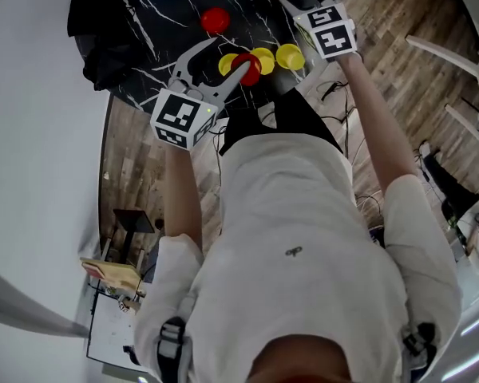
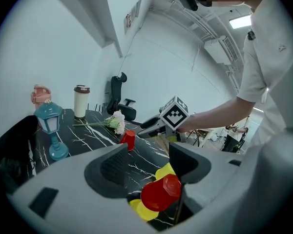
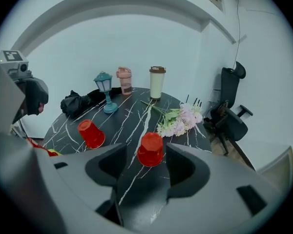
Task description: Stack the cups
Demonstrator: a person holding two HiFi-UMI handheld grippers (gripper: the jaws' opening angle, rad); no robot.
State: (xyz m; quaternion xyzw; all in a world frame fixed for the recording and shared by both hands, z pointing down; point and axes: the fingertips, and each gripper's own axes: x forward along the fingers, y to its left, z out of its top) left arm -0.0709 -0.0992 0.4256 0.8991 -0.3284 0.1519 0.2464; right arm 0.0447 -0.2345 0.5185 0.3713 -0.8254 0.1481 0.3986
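Two red cups (image 1: 215, 20) inverted, apart; third red cup (image 1: 246, 69) among yellow cups (image 1: 290, 55).

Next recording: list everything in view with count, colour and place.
Red cups: three, red, on the table; one among the yellow cups.
Yellow cups: three, yellow, near table edge.
Lantern: one, teal, far side.
Bottle: one, pink, beside lantern.
Tumbler: one, white, brown lid, far edge.
Flowers: one bunch, pink-white, lying on table.
Cloth: one, black, by lantern.
Office chair: one, black, beyond table.
Table: one, black marble.
Left gripper: grey, open around a red cup.
Right gripper: grey, open.
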